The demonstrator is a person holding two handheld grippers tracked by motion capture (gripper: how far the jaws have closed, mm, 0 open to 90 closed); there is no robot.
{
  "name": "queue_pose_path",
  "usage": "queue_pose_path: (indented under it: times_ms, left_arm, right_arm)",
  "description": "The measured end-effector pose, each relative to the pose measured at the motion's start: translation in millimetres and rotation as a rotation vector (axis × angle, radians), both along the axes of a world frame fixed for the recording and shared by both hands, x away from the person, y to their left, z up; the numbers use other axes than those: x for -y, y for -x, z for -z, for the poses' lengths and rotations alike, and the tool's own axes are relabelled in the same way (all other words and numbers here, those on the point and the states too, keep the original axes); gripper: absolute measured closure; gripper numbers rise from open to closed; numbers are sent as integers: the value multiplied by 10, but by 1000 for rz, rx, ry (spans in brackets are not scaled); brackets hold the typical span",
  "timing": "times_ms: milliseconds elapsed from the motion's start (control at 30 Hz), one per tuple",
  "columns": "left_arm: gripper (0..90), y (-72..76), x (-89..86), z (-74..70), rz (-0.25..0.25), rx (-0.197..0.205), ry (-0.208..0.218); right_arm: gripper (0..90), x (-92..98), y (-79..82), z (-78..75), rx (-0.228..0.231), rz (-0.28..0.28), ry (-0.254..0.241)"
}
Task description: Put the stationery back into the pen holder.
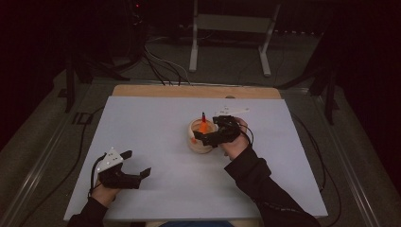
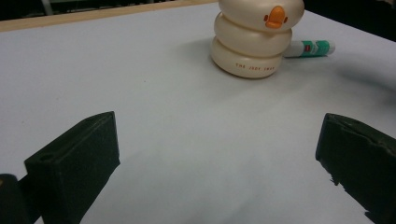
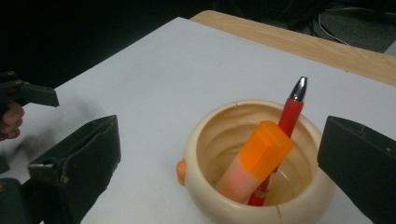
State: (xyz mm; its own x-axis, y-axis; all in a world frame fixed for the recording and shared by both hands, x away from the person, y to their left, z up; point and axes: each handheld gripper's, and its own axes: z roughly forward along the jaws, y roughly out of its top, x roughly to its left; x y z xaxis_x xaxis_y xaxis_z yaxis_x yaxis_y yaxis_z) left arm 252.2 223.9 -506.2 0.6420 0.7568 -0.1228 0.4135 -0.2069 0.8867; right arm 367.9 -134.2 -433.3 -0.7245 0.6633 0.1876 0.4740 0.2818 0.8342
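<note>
Right gripper view: right tool (image 3: 219,154) gapes empty above cream holder (image 3: 205,186); marker (image 3: 254,163), pen (image 3: 289,114) inside.

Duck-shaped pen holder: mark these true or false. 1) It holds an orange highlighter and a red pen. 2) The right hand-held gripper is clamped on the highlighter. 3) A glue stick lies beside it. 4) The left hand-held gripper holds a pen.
1) True: the orange highlighter and red pen stand in the duck-shaped pen holder.
2) False: the right hand-held gripper is open.
3) True: the glue stick lies on the table.
4) False: the left hand-held gripper is open, empty.
</note>
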Motion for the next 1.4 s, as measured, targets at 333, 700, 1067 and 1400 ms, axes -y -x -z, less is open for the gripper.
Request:
queue_pose_path:
  times_ms: [333, 700, 1067, 1400]
  left_arm:
    - [3, 2, 1, -2, -2, 1, 0]
    - [3, 2, 0, -3, -3, 0, 0]
    - [3, 3, 1, -6, -2, 0, 1]
    - [3, 3, 0, -6, -3, 0, 0]
  right_arm:
    - [0, 235, -15, -55, -6, 10, -1]
    - [0, 581, -35, -78, -8, 3, -5]
    - [0, 829, -23, -60, -33, -59, 46]
    - [0, 952, -34, 17, -82, -135, 124]
